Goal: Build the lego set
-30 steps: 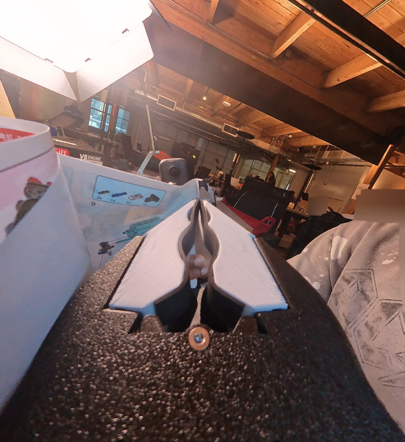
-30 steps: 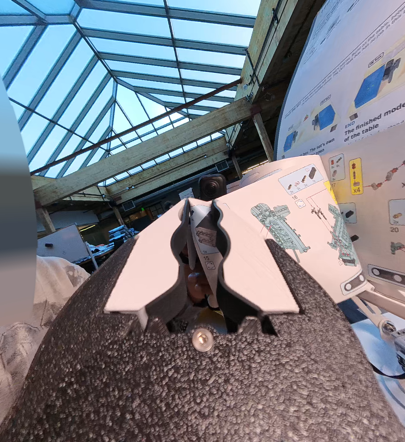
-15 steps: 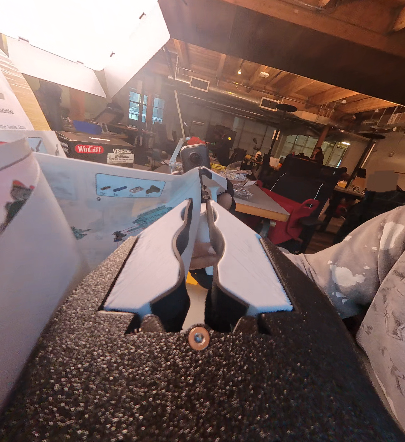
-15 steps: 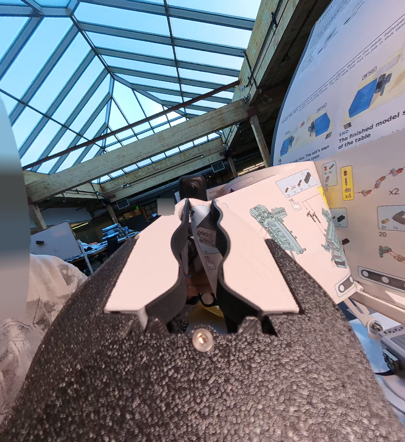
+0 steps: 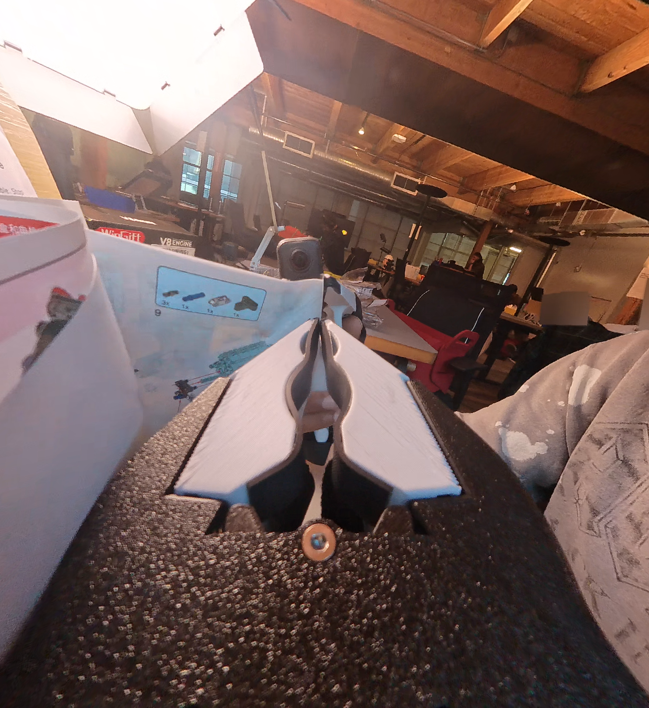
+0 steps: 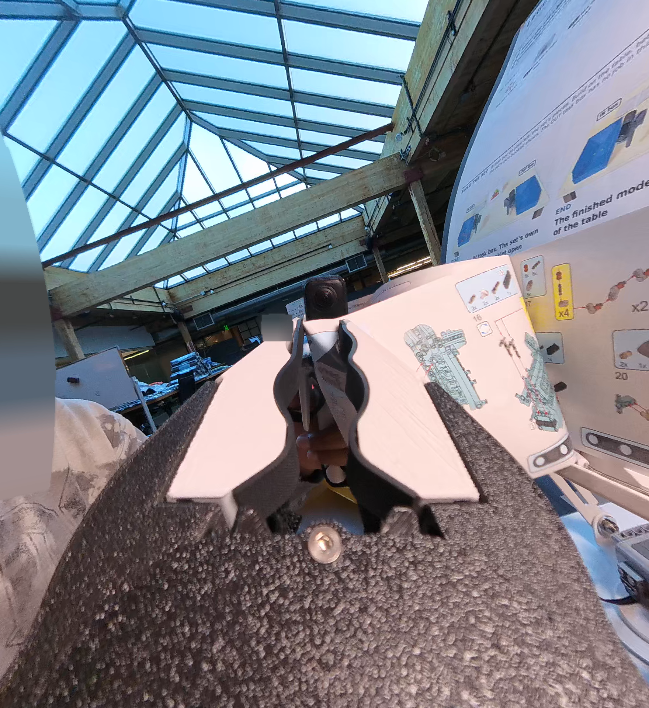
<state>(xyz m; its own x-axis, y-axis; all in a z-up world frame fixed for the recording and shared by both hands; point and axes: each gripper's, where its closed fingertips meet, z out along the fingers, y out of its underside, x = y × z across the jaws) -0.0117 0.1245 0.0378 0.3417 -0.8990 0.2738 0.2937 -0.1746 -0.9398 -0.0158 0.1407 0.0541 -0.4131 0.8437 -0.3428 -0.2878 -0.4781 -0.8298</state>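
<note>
Both grippers pinching pages of a build instruction booklet, held up in the air

Left gripper [image 5: 321, 325] has its ribbed white fingers nearly closed on a thin page edge of the booklet [image 5: 200, 325], which curls off to its left; that near page is blurry. Right gripper [image 6: 321, 333] is only slightly open, clamped on a folded glossy page [image 6: 449, 344] that fans out to its right. Can't really make out what's below the fingers, just part of a hand [image 6: 315, 448].
</note>
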